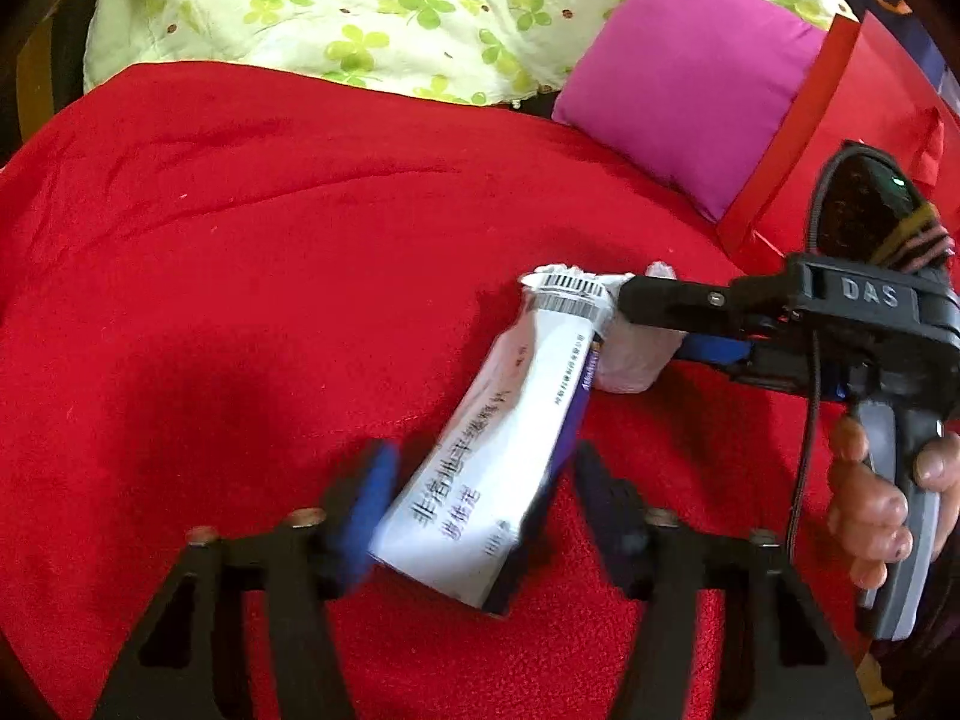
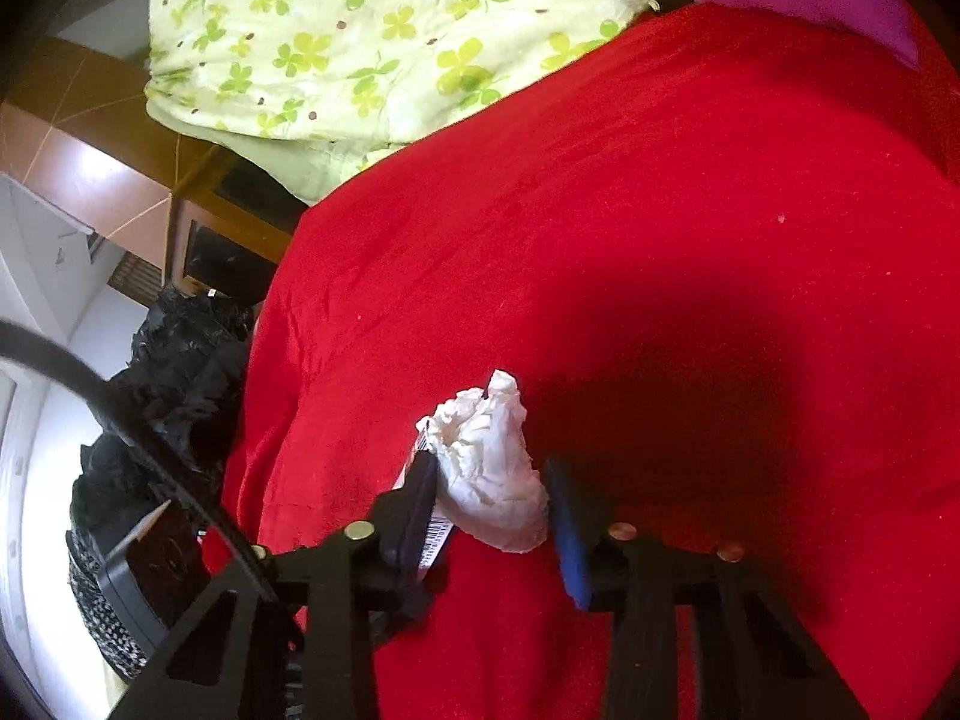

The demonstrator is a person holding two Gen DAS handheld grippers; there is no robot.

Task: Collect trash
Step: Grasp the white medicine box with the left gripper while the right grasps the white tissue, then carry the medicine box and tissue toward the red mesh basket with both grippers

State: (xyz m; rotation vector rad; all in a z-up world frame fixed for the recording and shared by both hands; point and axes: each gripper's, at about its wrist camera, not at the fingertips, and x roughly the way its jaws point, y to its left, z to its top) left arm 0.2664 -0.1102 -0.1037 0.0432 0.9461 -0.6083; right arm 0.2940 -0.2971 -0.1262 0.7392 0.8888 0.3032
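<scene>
A matt red fleecy cloth (image 1: 240, 240) covers the bed under a smooth printed cardboard box (image 1: 498, 450), crumpled white tissue paper (image 2: 492, 468), and a crinkled glossy black plastic bag (image 2: 174, 354).

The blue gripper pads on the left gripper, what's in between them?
A white medicine box lies between the left gripper's pads on the red blanket, seen in the left wrist view. The pads look apart from its sides, not squeezing.

White box (image 1: 498, 450) between left gripper (image 1: 480, 516) fingers (image 1: 369, 510).
</scene>
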